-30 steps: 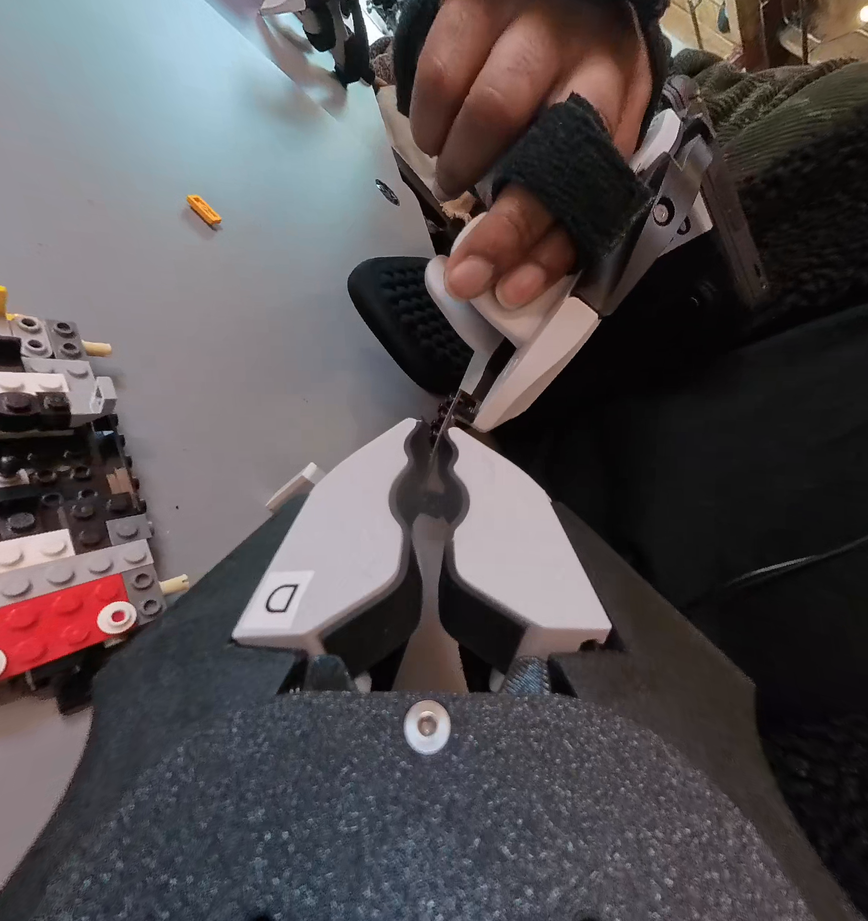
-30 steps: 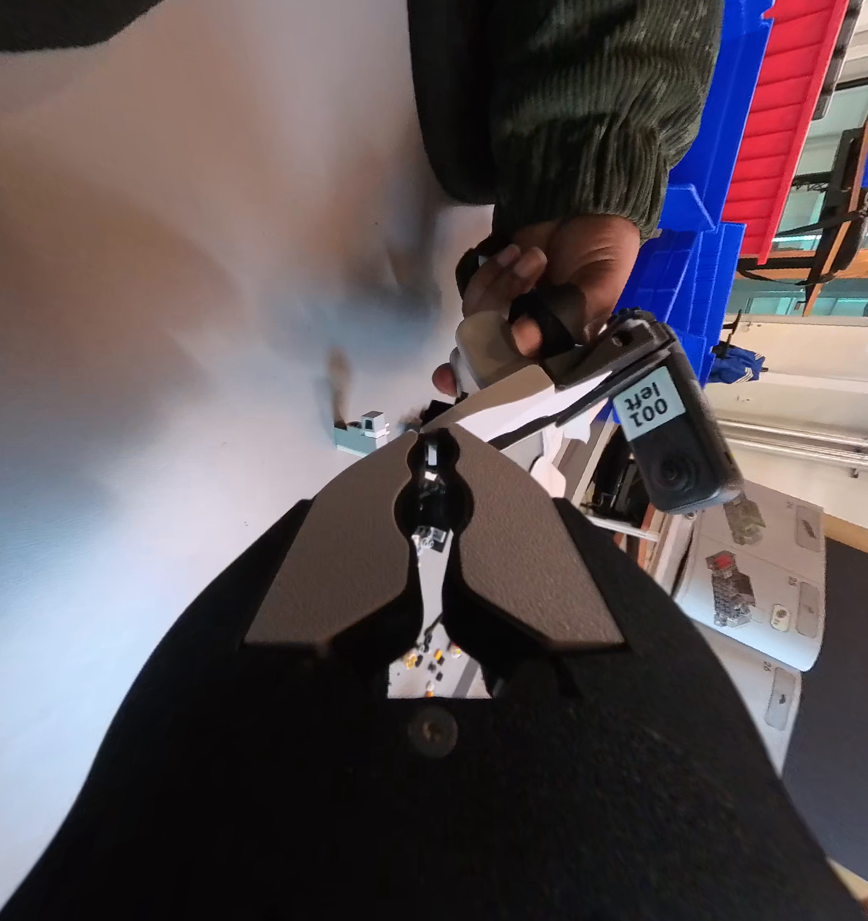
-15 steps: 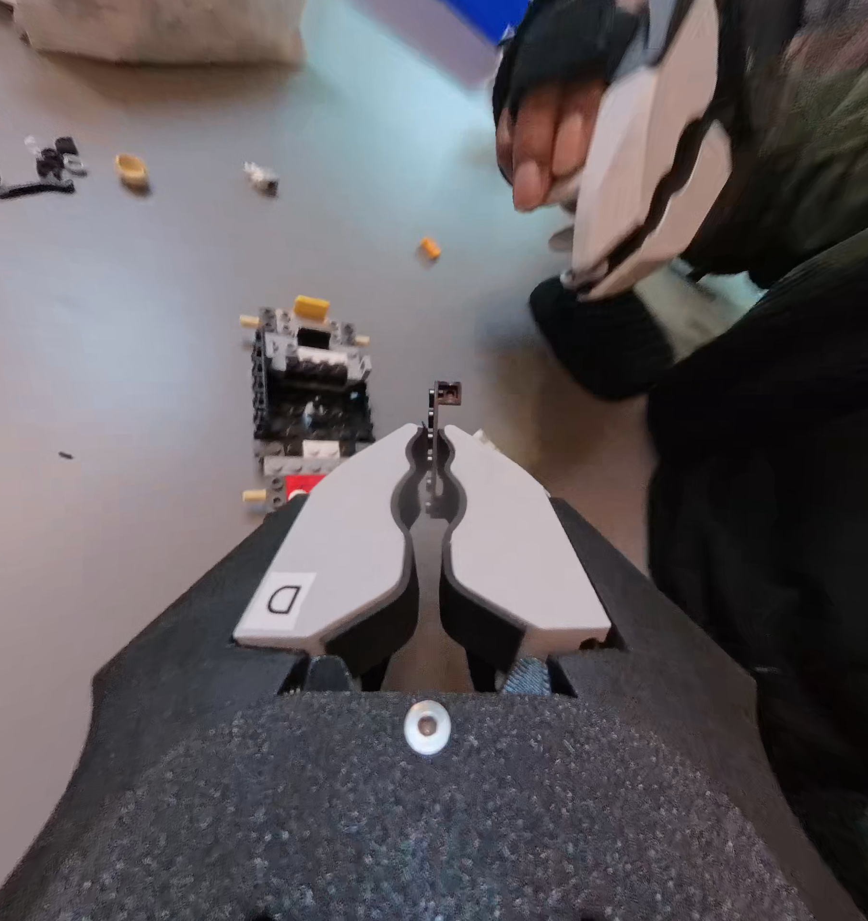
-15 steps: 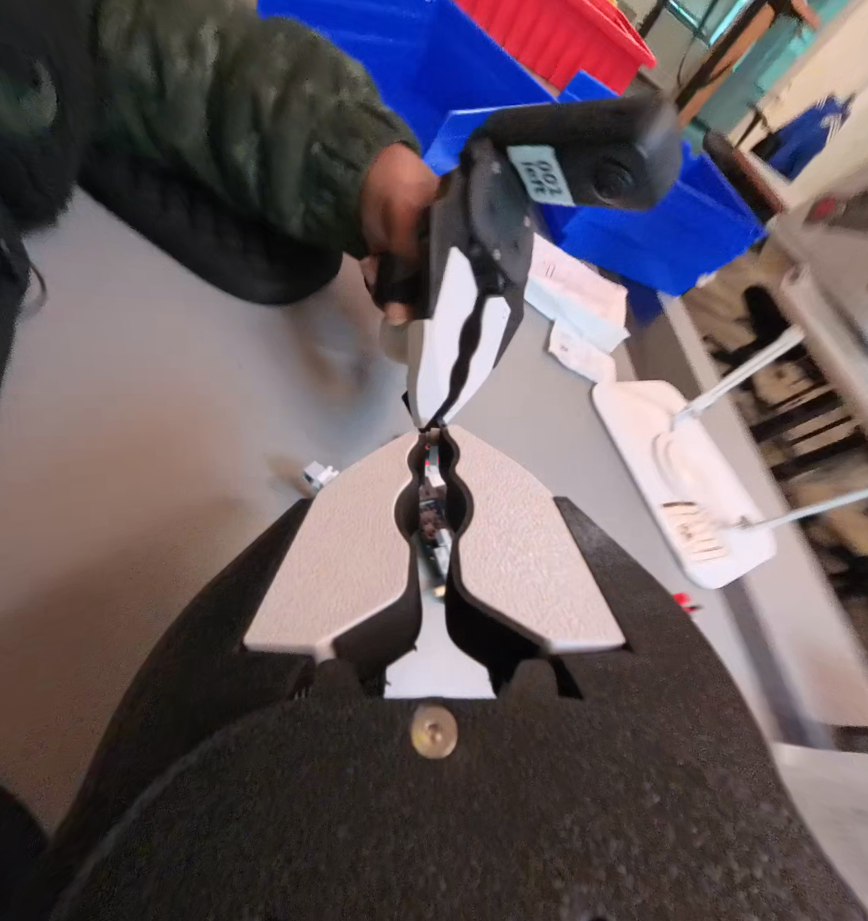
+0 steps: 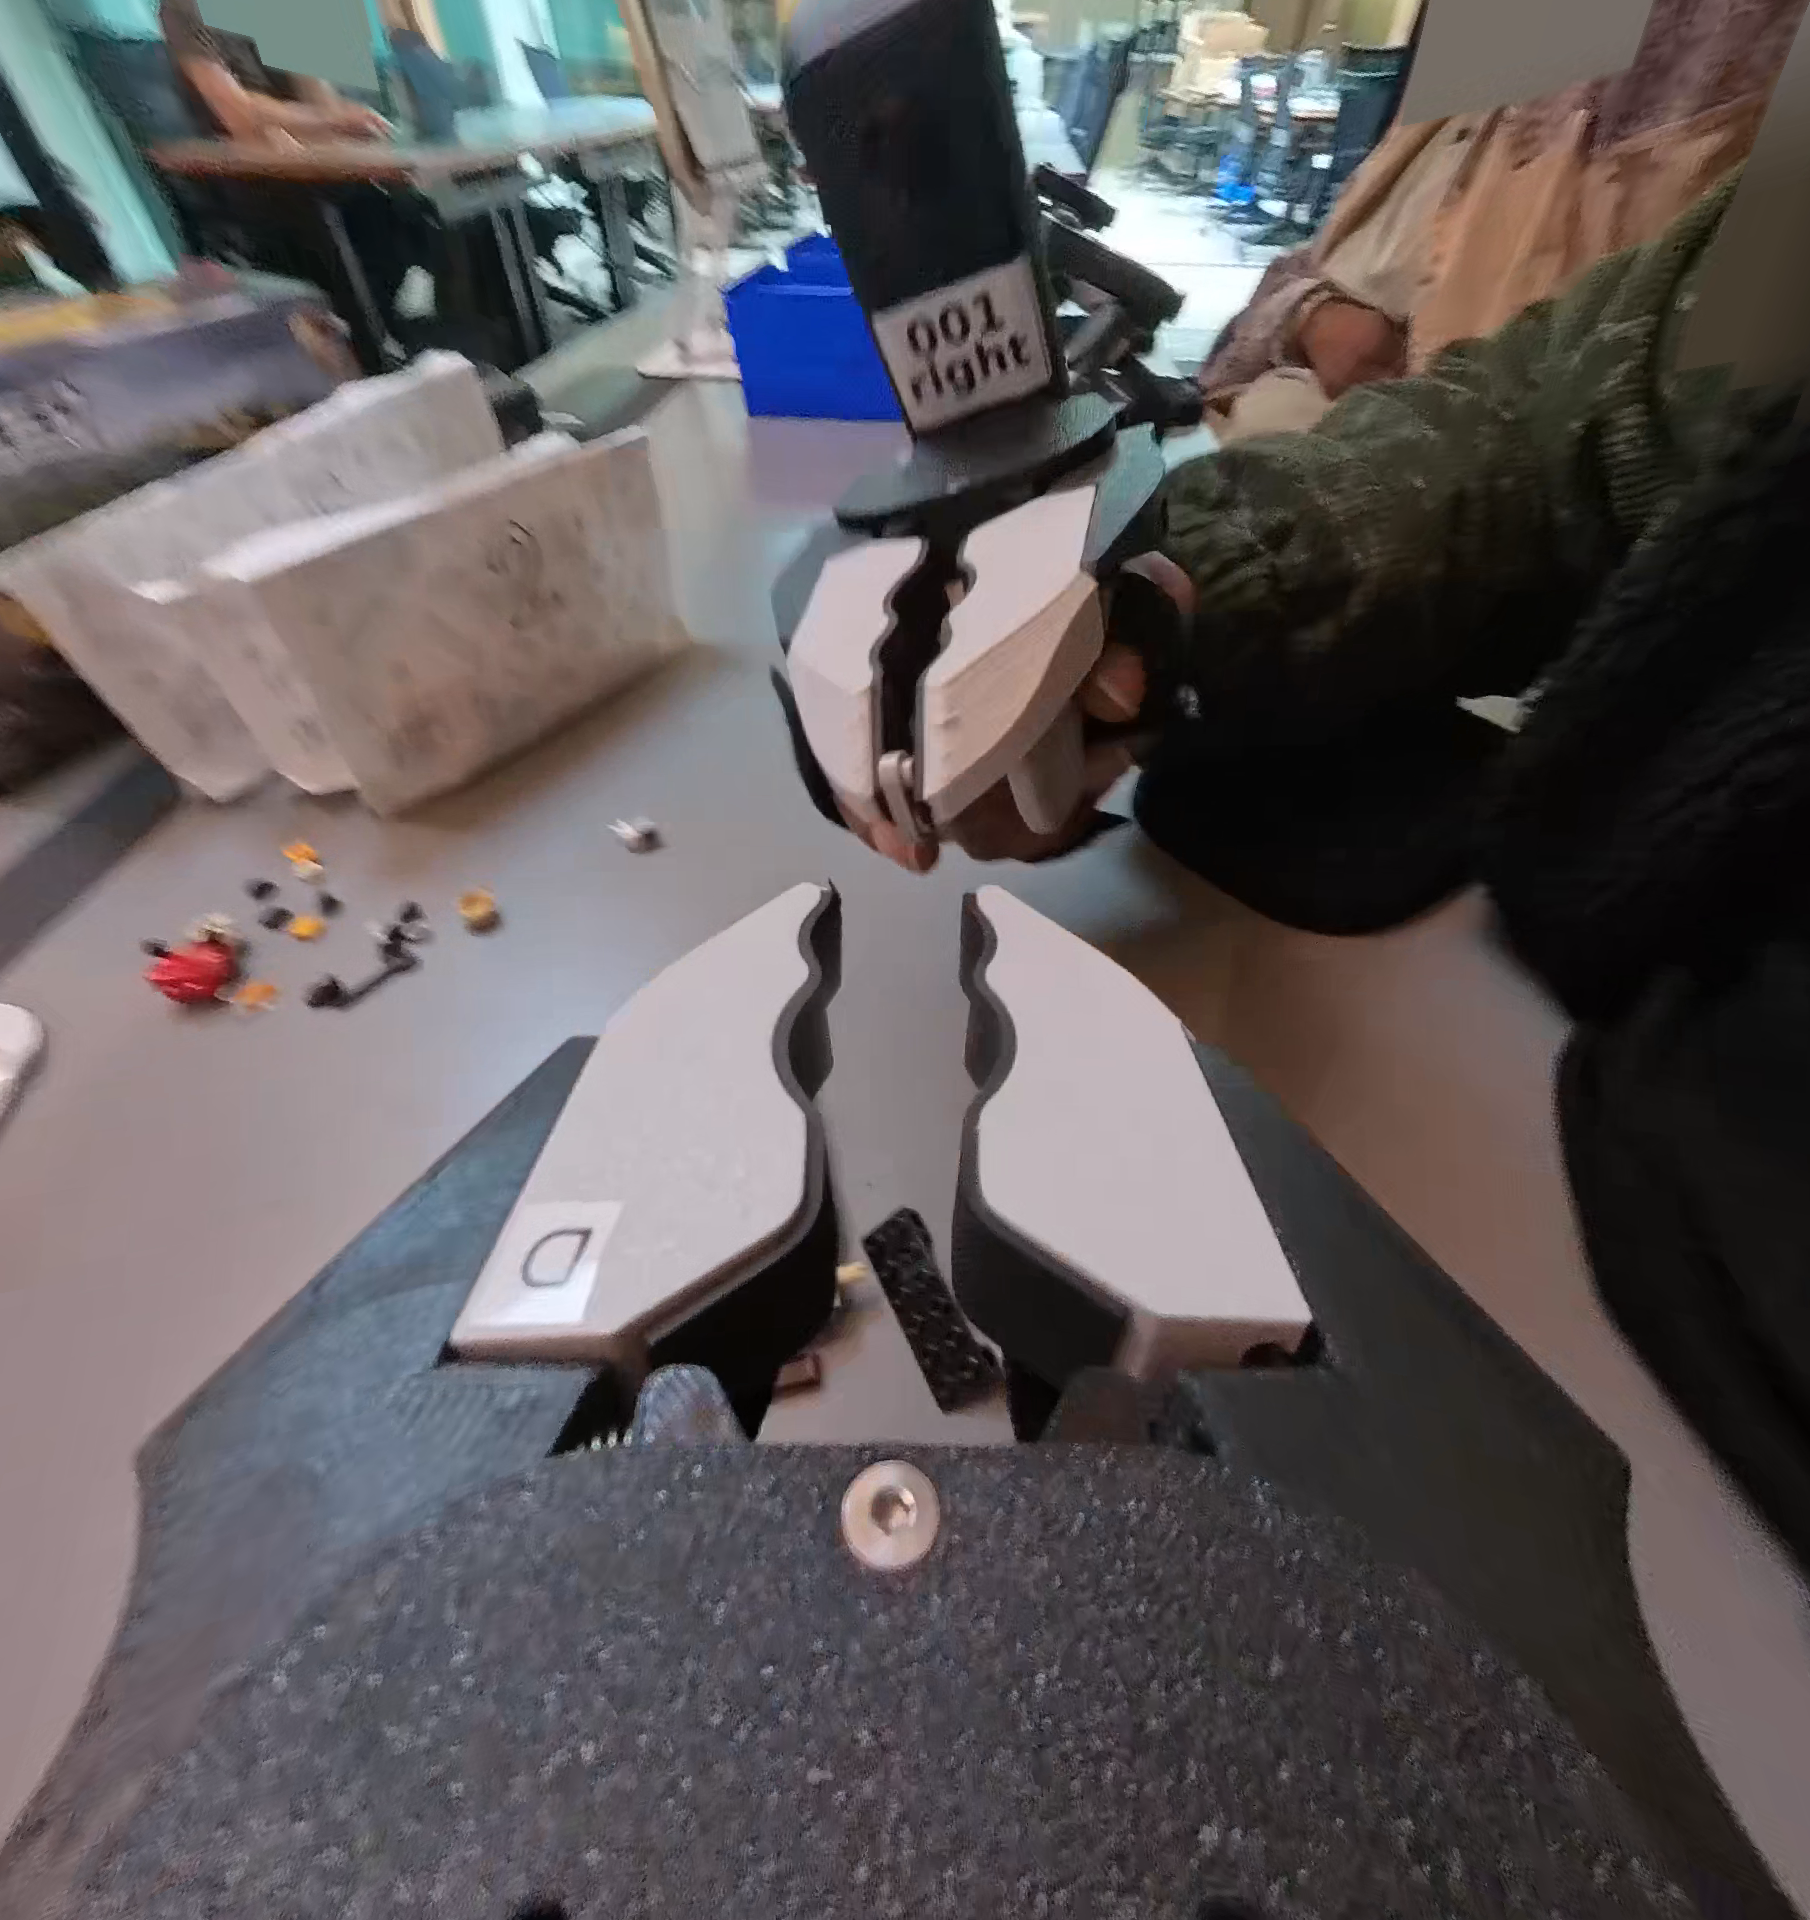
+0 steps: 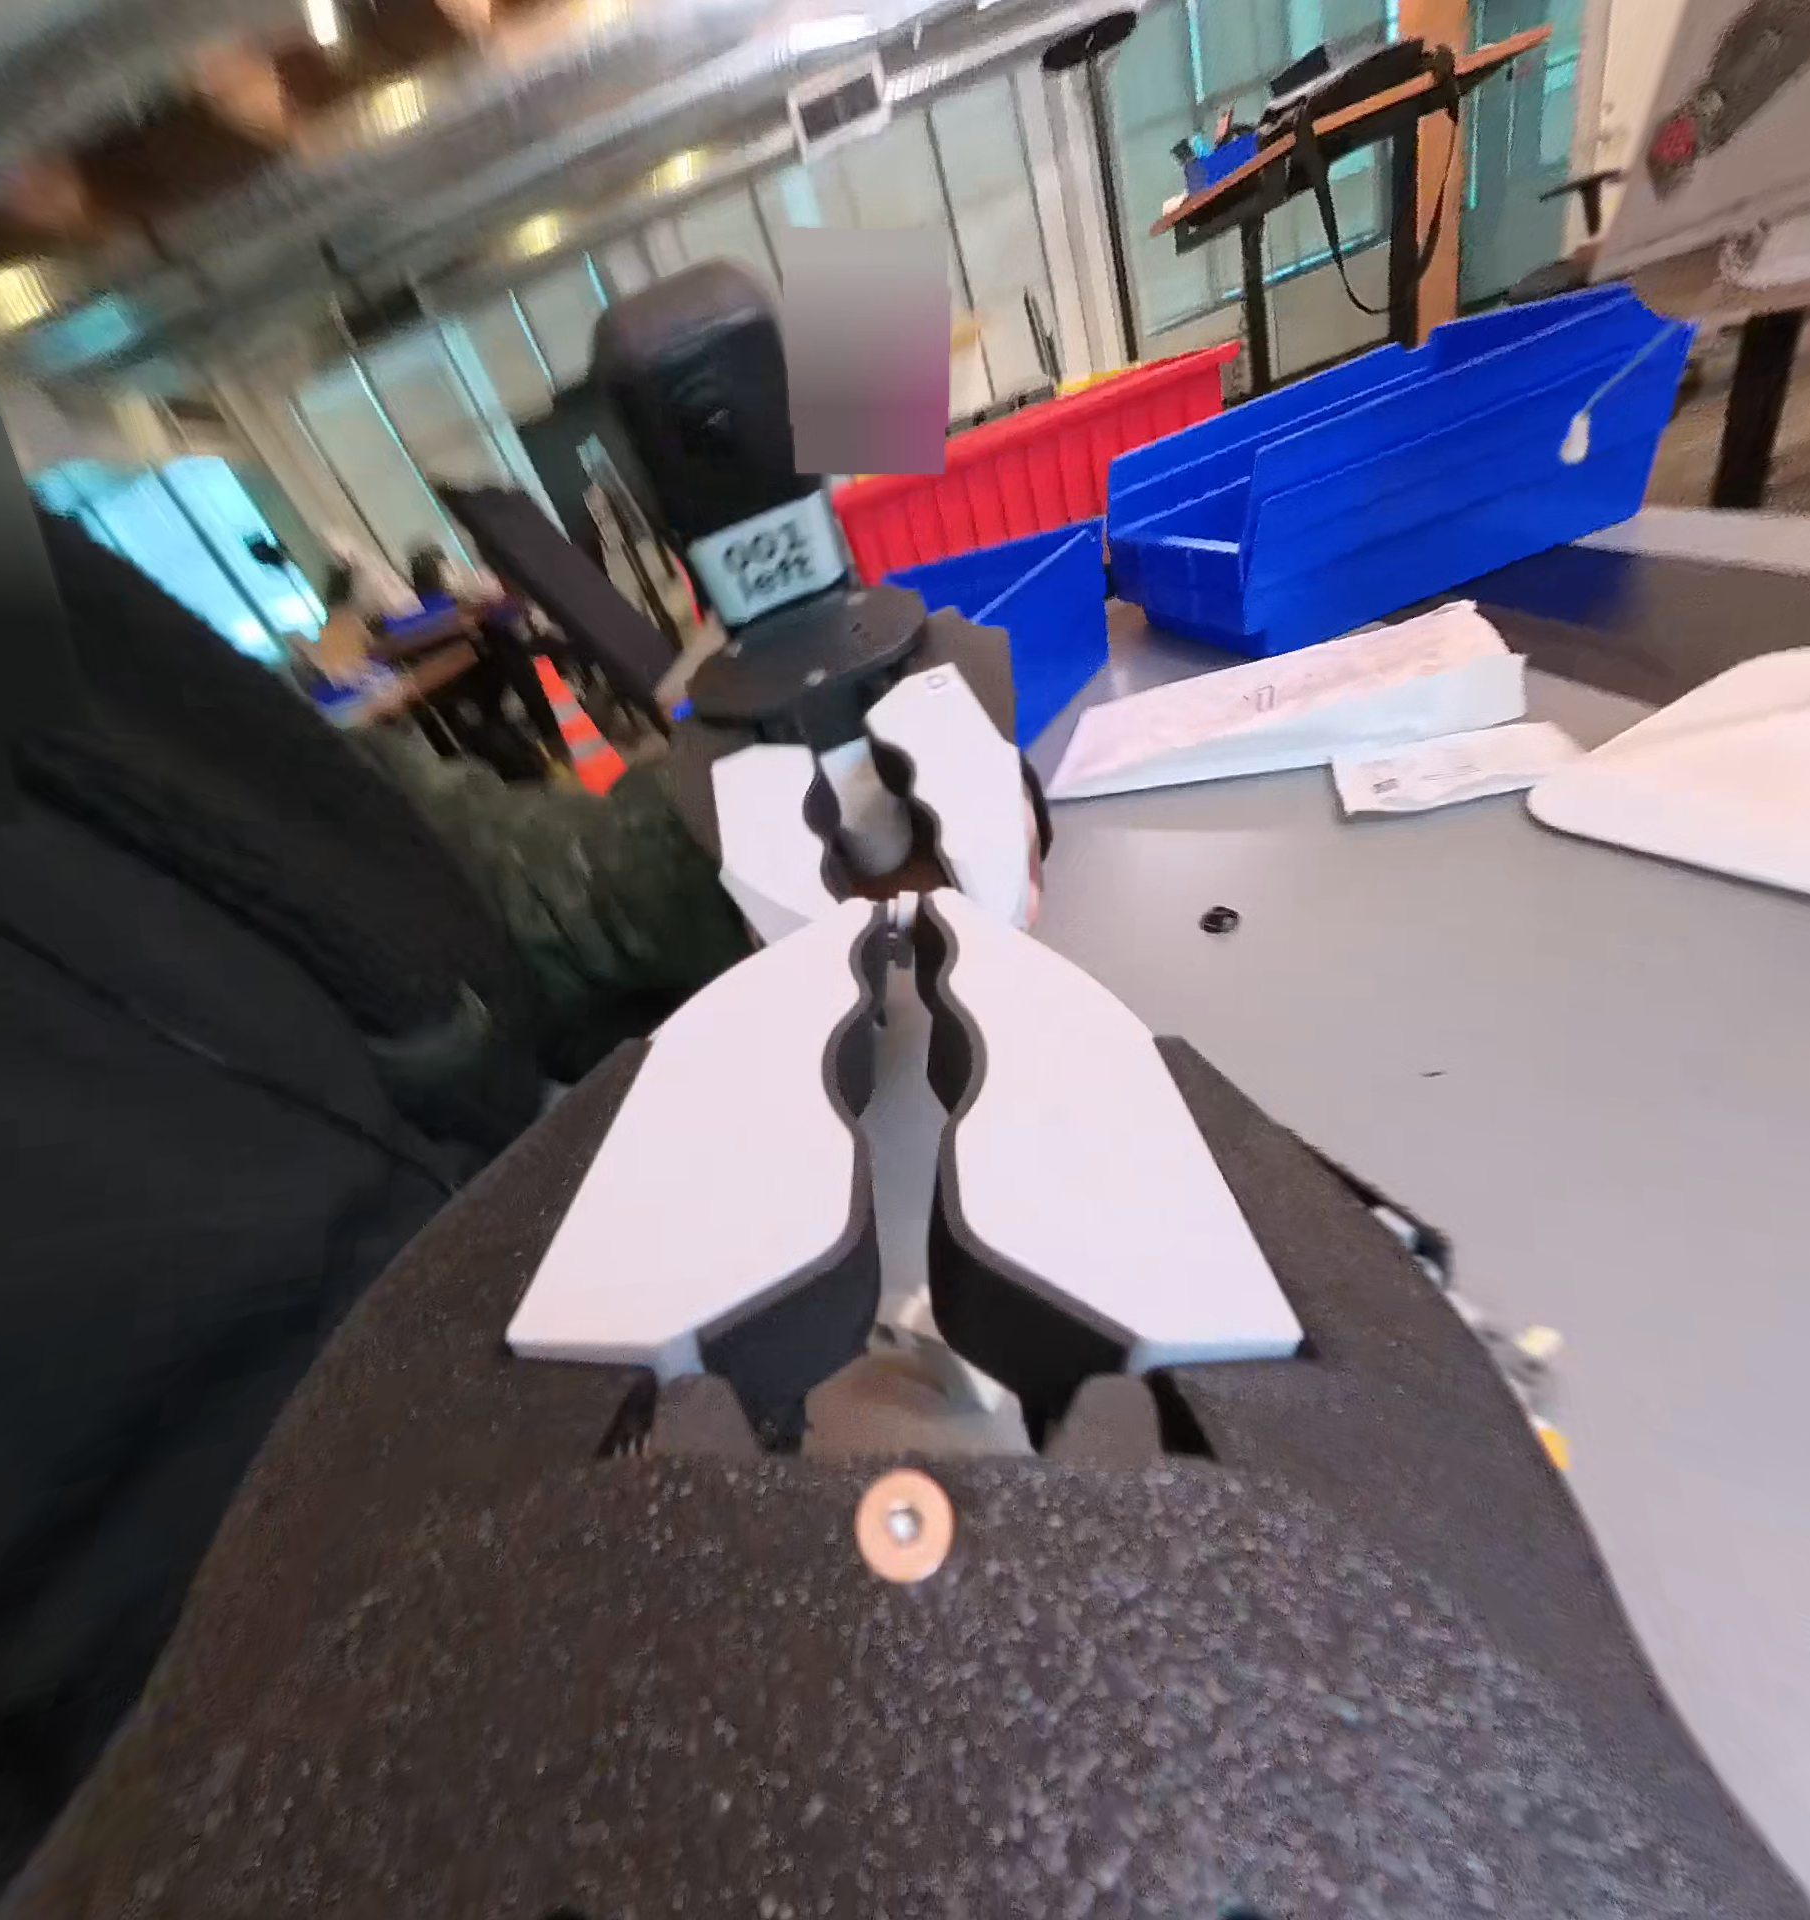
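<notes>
Two grippers face each other tip to tip above the grey bench [image 5: 257, 1143]. The left gripper [image 5: 899, 914] has its jaws standing apart with bare bench showing between them, nothing in the grasp. The right gripper [image 5: 906, 800] has its jaws drawn narrow onto a small light-grey piece [image 5: 896, 790], flat and thin, that pokes out just past the tips; from its own view the same piece [image 6: 899, 925] sits at the very front of the jaws, right against the mouth of the left gripper [image 6: 880, 831].

Risk, as I judge it: the grey piece is pinched only by its edge at the extreme tips, so a slight twist or a knock against the opposite gripper could pivot it loose and drop it onto the bench. The two grippers are very close, so their fingers could also collide.

Well to the left lies a scatter of small toy-brick parts [image 5: 298, 945], black, orange and one red, and a single small pale piece [image 5: 636, 831] lies nearer the grippers. White paper bags [image 5: 361, 623] stand behind them. Blue bins [image 6: 1400, 468] and paper sheets [image 6: 1296, 696] sit on the far side.

Motion blur softens both views. The grey piece's exact shape cannot be made out. A black studded part [image 5: 927, 1320] below the left jaws is mostly hidden by the gripper body.
</notes>
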`<state>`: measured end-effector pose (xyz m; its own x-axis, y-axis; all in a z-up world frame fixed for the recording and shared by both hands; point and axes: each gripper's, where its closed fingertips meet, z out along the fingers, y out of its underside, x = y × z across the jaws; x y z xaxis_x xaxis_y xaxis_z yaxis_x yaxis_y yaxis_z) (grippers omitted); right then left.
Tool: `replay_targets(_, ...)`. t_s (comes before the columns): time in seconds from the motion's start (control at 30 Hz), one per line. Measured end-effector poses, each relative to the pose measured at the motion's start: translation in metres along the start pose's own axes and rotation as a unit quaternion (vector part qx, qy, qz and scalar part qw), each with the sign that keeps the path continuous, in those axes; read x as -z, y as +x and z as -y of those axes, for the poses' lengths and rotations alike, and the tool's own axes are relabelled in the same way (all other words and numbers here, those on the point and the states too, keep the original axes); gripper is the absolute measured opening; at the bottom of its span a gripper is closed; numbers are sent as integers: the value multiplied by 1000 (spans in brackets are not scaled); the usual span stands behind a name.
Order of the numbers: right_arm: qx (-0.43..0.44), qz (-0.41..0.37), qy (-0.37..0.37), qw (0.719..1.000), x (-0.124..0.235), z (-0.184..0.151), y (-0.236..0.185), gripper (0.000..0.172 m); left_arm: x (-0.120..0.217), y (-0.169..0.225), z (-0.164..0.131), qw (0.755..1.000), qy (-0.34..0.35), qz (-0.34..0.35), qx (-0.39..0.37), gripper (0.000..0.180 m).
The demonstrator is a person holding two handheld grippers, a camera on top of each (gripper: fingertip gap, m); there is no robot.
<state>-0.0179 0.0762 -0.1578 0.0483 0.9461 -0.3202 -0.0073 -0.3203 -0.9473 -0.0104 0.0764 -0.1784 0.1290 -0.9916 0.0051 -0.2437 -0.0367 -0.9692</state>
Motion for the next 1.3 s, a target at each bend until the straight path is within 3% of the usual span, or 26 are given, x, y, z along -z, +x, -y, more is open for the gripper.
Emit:
replay_targets(0.1,-119,10,61,991,-3,12,7,4,3,-10,11,995,9,78,-65,21)
replay_targets(0.23,-245,21,124,961,-8,18,16,5,9,-22,20,970,2,182,-159,20)
replay_targets(0.5,-311,35,130,941,-22,14,19,5,17,-29,18,937,-43,241,-248,8)
replay_targets(0.6,-271,53,121,954,-12,21,18,27,27,-35,12,947,-53,219,-230,8)
replay_targets(0.63,-226,28,106,968,-7,22,23,32,35,-41,9,955,-60,210,-202,8)
replay_targets(0.7,-96,-61,67,991,8,22,41,31,55,-64,-24,967,-143,191,-94,8)
replay_targets(0.8,34,-91,-15,995,25,19,44,25,84,-83,-89,952,-249,164,65,8)
replay_targets(0.9,115,-47,-144,982,31,-14,34,23,96,-86,-129,930,-300,148,154,8)
replay_targets(1.13,196,32,-314,928,23,-88,9,34,97,-100,-127,935,-274,178,138,52)
replay_targets(1.3,221,31,-358,907,10,-115,8,41,82,-91,-100,961,-211,152,95,47)
